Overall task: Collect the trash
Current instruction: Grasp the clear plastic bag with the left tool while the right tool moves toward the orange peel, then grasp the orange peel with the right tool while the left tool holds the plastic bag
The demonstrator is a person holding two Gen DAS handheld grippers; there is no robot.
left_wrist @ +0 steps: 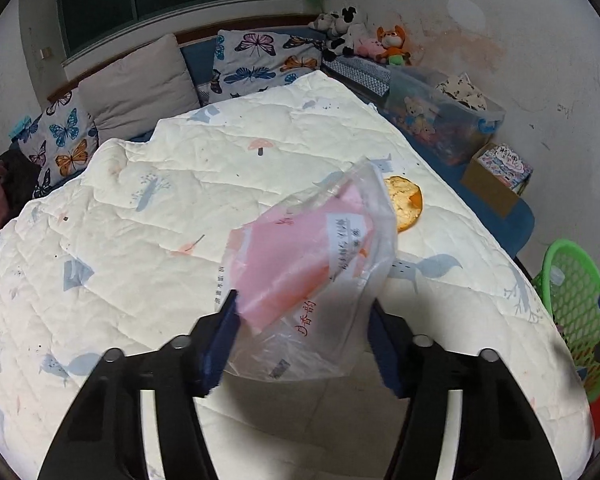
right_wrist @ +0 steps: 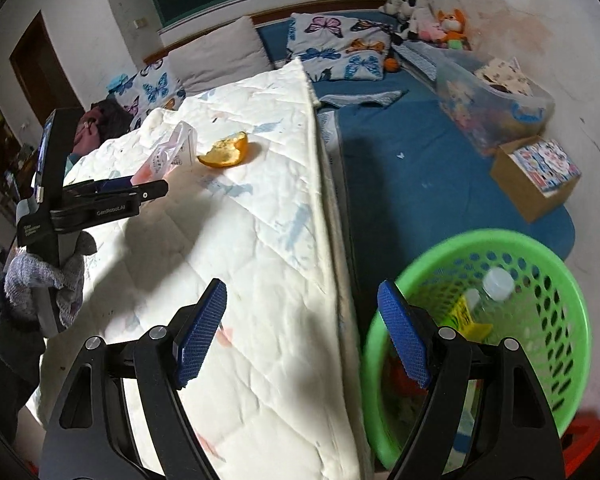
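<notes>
Bedroom with stained white walls and a dark window; a blue-sheeted bed (right_wrist: 400, 184) carries a folded cream quilt (left_wrist: 180, 208) printed with small animals and mushrooms; butterfly-print pillows (left_wrist: 260, 60) and a grey cushion (left_wrist: 136, 80) lie along the headboard edge; stuffed toys (left_wrist: 356, 36), a clear storage bin (left_wrist: 440, 116) and a cardboard box (left_wrist: 496, 180) stand along the wall side of the bed. A green perforated waste basket (right_wrist: 540, 320) stands beside the bed, off the quilt's right edge; it holds a clear plastic bottle (right_wrist: 496, 284) and a yellow packet (right_wrist: 466, 316). The left gripper (left_wrist: 300, 328) holds a clear plastic bag with pink contents (left_wrist: 312, 264) above the quilt; the bag sits between the blue pads, its left side against the left pad, and whether the right pad touches it cannot be told. An orange peel (left_wrist: 406, 204) lies on the quilt near its right edge, just beyond the bag. The right gripper (right_wrist: 302, 320) is empty, jaws spread wide, above the quilt's right edge beside the basket.
</notes>
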